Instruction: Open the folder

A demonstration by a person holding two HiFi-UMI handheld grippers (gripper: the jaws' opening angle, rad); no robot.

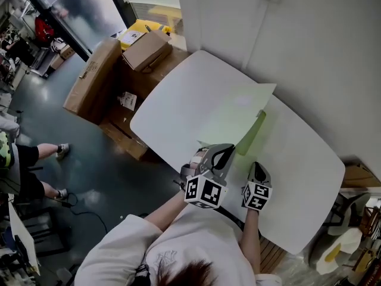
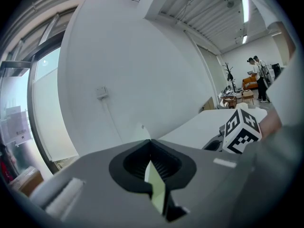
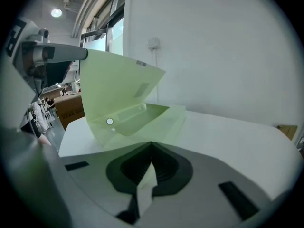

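Observation:
A pale green folder [image 1: 237, 117] lies on the white table [image 1: 178, 94], with its cover lifted off the lower leaf. My left gripper [image 1: 228, 151] is shut on the near edge of that cover; the thin green sheet [image 2: 157, 186] shows edge-on between its closed jaws. In the right gripper view the raised cover [image 3: 116, 82] stands up at the left, with the left gripper [image 3: 53, 54] clamped on its upper corner and an inner pocket [image 3: 142, 114] showing below. My right gripper [image 1: 257, 168] is shut on the lower leaf's near edge [image 3: 145, 184], low over the table.
Cardboard boxes [image 1: 95, 76] [image 1: 146, 49] stand on the floor beyond the table's far left edge. A white wall [image 1: 309, 46] runs close behind the table. A person's legs [image 1: 41, 171] are at the left, and two people [image 2: 256, 75] stand far off.

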